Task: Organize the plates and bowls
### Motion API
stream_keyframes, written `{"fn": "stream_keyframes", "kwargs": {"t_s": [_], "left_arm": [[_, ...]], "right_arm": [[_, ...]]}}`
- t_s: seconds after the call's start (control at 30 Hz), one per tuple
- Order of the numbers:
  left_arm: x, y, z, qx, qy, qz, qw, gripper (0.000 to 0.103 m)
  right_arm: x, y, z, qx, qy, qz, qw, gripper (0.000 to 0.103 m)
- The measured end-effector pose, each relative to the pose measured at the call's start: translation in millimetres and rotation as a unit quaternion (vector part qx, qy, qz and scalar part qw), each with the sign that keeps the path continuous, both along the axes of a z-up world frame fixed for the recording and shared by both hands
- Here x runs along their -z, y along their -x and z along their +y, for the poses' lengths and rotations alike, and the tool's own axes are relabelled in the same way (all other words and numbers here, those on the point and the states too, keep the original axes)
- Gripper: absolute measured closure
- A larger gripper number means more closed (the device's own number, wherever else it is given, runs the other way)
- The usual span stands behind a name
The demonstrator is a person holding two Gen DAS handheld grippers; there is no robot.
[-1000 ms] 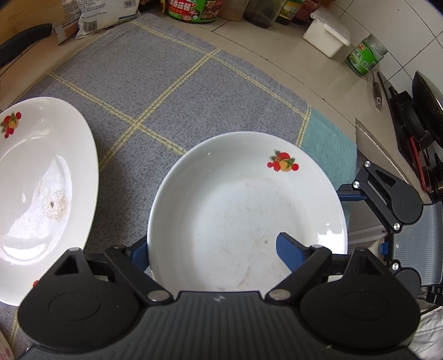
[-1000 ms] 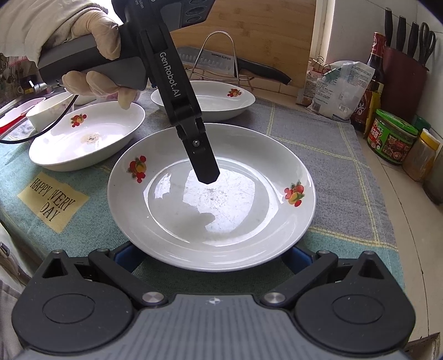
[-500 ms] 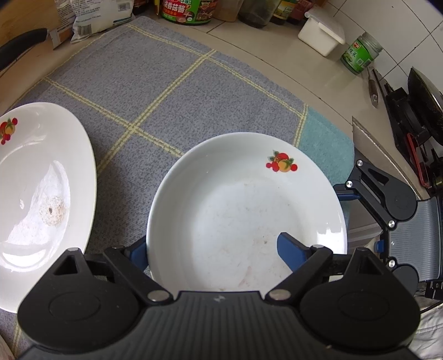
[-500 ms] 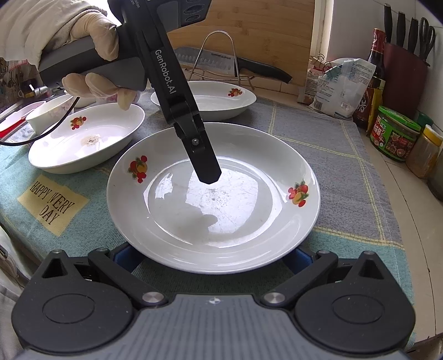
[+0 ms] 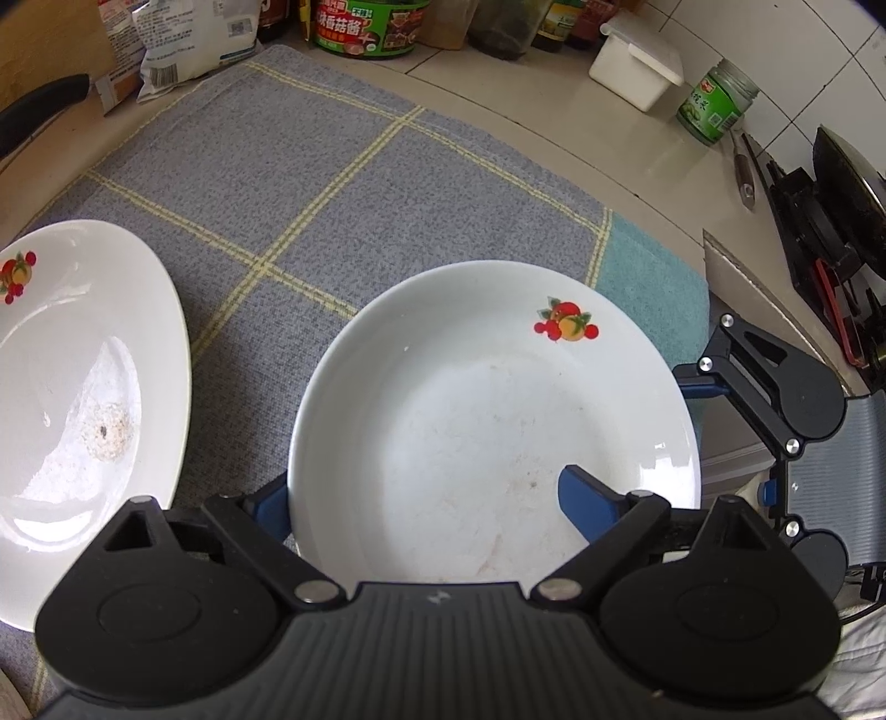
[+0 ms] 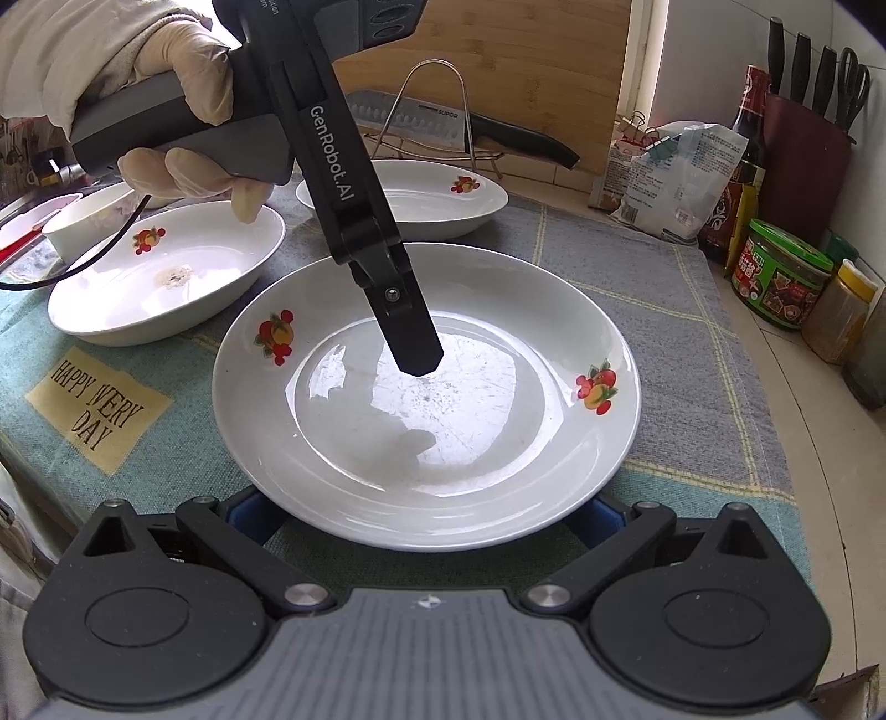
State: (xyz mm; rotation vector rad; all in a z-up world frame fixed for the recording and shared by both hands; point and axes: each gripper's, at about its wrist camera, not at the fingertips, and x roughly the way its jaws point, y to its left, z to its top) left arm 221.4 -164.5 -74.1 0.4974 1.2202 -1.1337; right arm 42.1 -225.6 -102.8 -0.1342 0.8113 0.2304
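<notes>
while seen from the wrists: nearest first;
left tongs [image 5: 426, 501]: straddling the near rim of the plate [image 6: 426, 399], one finger inside, one outside; just been widening, released;
right tongs [image 6: 426, 512]: spread wide by the plate's edge, not gripping;
plate: flat on the cloth [image 6: 637, 266] over the surface;
farther: two more dishes [image 6: 166, 277]

Black left gripper [image 6: 419, 354] printed "GenRobot.AI", blue pads [image 5: 587, 501], silver screws; pale, seemingly latex glove [image 6: 183, 105], beige sleeve [image 6: 66, 50].
</notes>
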Motion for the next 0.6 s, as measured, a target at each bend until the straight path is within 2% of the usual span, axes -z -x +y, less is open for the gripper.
{"fn": "stream_keyframes", "kwargs": {"t_s": [0.37, 0.6], "left_arm": [[-15, -4, -5, -0.004, 0.008, -0.012, 0.9999, 0.009], [-21, -12, -19, 0.000, 0.020, -0.020, 0.9996, 0.009]], "right_arm": [[-10, -6, -8, 0.004, -0.013, -0.002, 1.000, 0.000], [-16, -15, -18, 0.013, -0.001, -0.007, 1.000, 0.000]]}}
